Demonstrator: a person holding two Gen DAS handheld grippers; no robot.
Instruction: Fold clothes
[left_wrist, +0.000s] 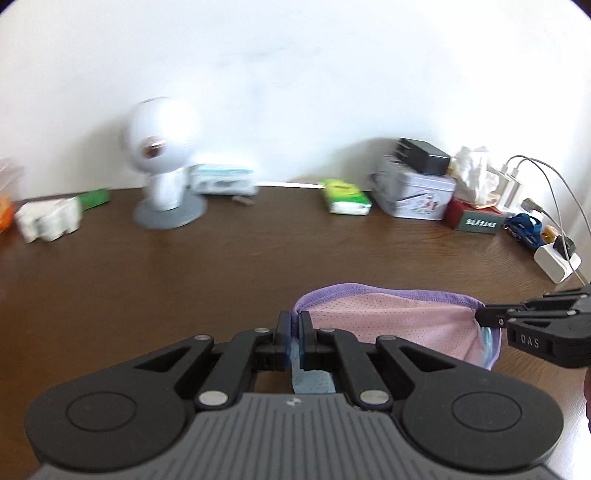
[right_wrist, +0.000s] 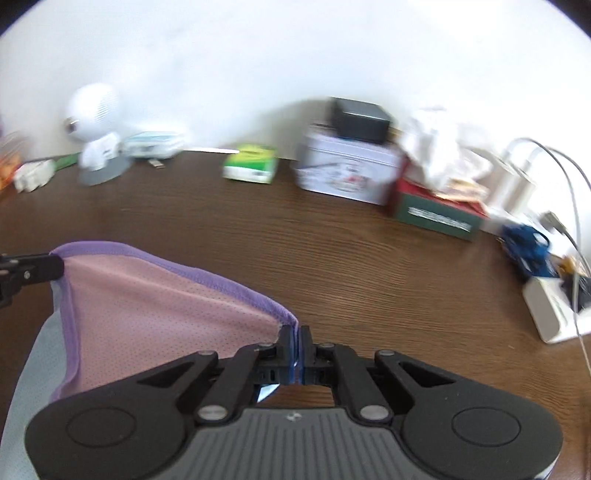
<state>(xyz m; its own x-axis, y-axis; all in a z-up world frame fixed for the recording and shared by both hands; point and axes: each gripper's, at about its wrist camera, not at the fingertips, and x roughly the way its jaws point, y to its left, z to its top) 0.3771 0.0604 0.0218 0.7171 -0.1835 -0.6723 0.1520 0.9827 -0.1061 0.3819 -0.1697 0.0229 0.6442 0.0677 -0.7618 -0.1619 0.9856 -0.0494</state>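
Two grippers are all I have on this job, and both are clamped on the same piece of clothing above the brown wooden table (left_wrist: 184, 280). That table fills most of both views, with a white wall behind it. The garment (left_wrist: 399, 325), pink mesh with a purple trimmed edge and a pale blue layer showing beneath, hangs stretched between my two tools near the front of the table; I cannot tell whether its lower part touches the wood. My left gripper (left_wrist: 294, 325) has its jaws closed on the garment's left end of the purple edge, with blue fabric trailing back between the fingers. My right gripper (right_wrist: 297, 338) has its jaws pinched shut on the opposite end of that edge, and I see it from the left camera coming in at the right side.

Along the wall stand a white round camera on a grey base (left_wrist: 162, 155), a pale tin box (left_wrist: 413, 195) with a black adapter (left_wrist: 424, 155) on top, a green tissue pack (left_wrist: 345, 195), and a white power strip (left_wrist: 557, 262) with cables at the far right.
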